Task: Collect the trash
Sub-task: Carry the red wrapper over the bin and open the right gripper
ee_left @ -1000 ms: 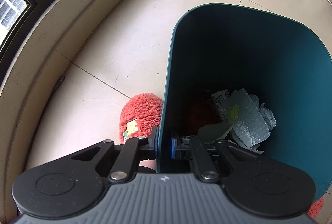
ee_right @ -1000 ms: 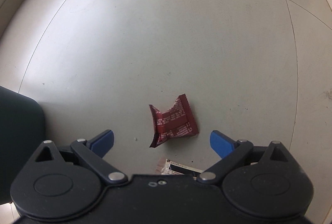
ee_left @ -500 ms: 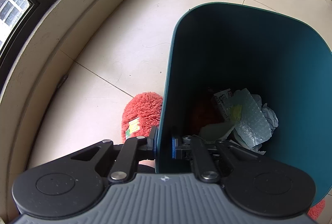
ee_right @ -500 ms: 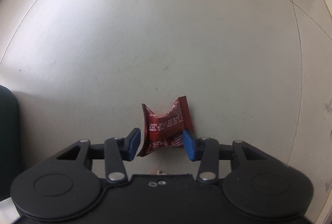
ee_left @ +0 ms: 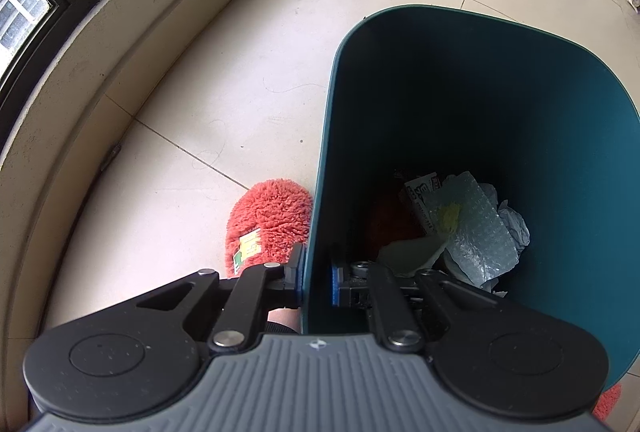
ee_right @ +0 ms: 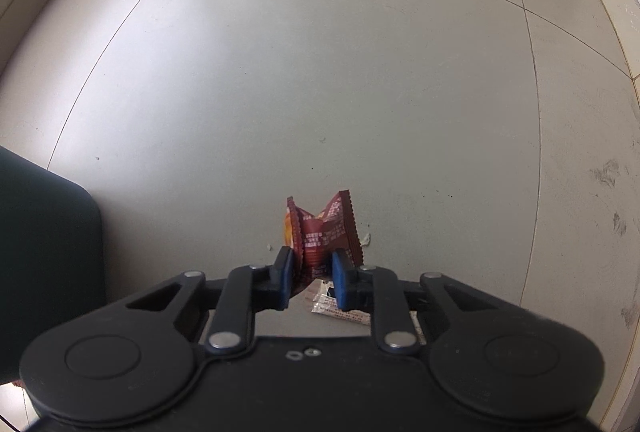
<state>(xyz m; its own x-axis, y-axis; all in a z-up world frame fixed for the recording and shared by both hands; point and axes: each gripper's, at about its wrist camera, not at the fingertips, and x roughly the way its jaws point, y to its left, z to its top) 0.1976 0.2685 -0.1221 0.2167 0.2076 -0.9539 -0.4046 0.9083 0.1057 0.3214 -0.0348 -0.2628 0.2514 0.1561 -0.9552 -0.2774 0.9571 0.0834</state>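
Two blue pads of the right gripper are closing on a crumpled red wrapper at lower centre, pinching its bottom; a pale packet lies on the floor behind the right finger; the dark bin fills the left edge. The left gripper is pressed together on the bin's wall; paper and plastic scraps lie inside; a red fluffy slipper sits just left of it.
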